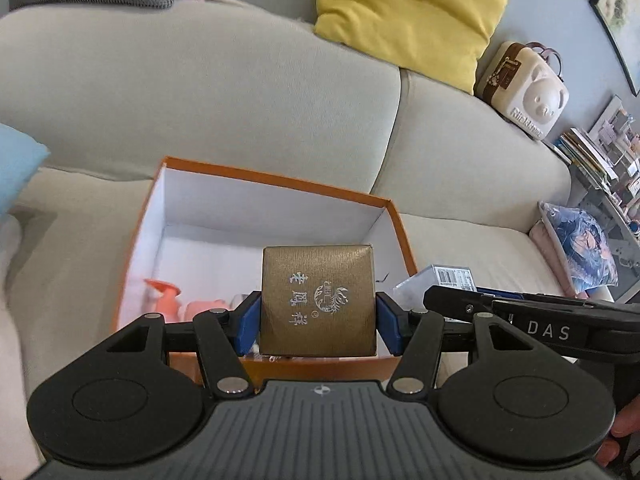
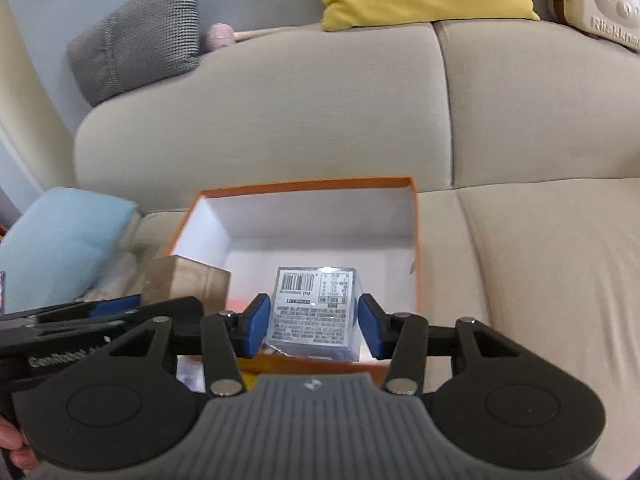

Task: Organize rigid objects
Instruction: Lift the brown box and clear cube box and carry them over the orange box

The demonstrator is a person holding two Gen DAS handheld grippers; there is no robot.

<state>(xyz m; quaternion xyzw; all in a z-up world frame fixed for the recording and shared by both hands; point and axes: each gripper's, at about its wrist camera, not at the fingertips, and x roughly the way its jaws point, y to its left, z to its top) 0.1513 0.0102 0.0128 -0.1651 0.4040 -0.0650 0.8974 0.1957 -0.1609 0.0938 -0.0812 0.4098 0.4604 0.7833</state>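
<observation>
Both grippers are busy, and each one holds a small box above the orange box (image 1: 400, 236) on the sofa (image 1: 200, 92).

Left gripper (image 1: 318, 320) squeezes a gold box (image 1: 318, 300) between its blue pads (image 1: 249, 322). The gold box has silver writing on top. It hangs over the near wall of the orange box, just inside it.

Right gripper (image 2: 312, 324) squeezes a clear box (image 2: 314, 308) with a barcode label. The pads (image 2: 254, 326) press on its two sides. It also hangs over the near wall of the orange box, more to the right side.

The orange box is open on top and white inside. Something pink and orange (image 1: 168, 296) lies on its floor at the left, under the left gripper. The far part of the floor looks bare.

The two grippers are side by side and very close. In the right view, the gold box (image 2: 186, 280) sits just left of the clear box.

I think the next job is to put both boxes down inside. The orange box lies in front of and below both grippers, so each must go forward and down. The gold box is nearer the pink thing, so it may bump it. The clear box has a free spot under it.
</observation>
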